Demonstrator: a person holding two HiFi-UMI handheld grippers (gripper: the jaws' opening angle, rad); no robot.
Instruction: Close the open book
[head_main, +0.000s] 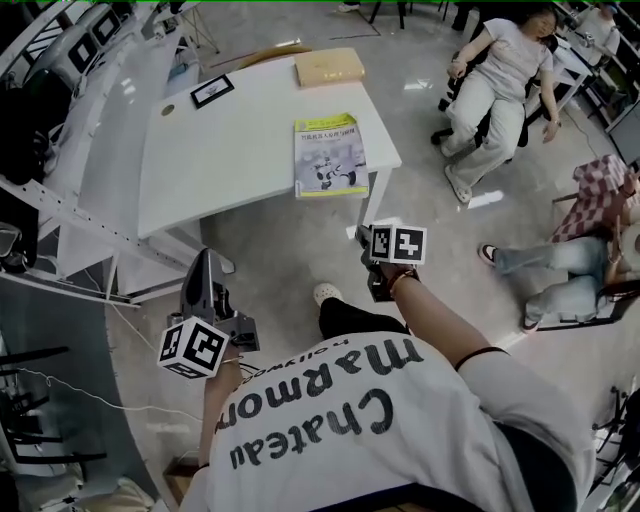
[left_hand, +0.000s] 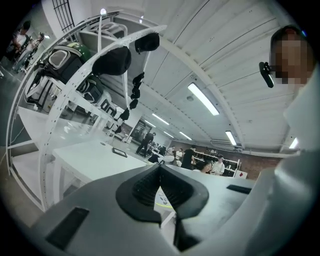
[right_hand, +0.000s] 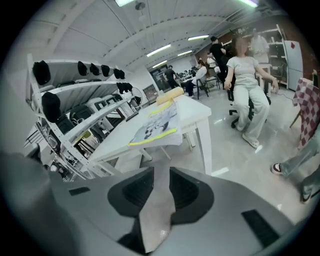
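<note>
Head view puts my left tongs (head_main: 204, 262) low at the left, off the near edge of the white table (head_main: 230, 160) toward its left end, clear of the tabletop. Left gripper view shows their jaws pressed together at the tips, with nothing caught between them.

On the tabletop, a small black-framed card (head_main: 212, 90) lies by the far left corner. A flat cardboard box (head_main: 330, 66) sits at the far right corner. The book (head_main: 330, 155) lies flat at the near right corner, cover up, with a yellow band along its near side. That side juts a little over the tabletop's near edge. It looks closed already. From my left tongs the book is ahead and off to the right, well apart.

My right tongs (head_main: 365, 237) hang just off the same near edge beside the right corner, tilted downward. The book is ahead of them and slightly to the left, near but not touching. Right gripper view shows their jaws standing apart with only bare floor in the gap, gripping nothing. The book shows above the gap, hanging over the table's edge.

Further right, away from the table, a person (head_main: 495, 85) sits slumped in a chair, and another person's legs (head_main: 545, 265) stretch in from the right side.
</note>
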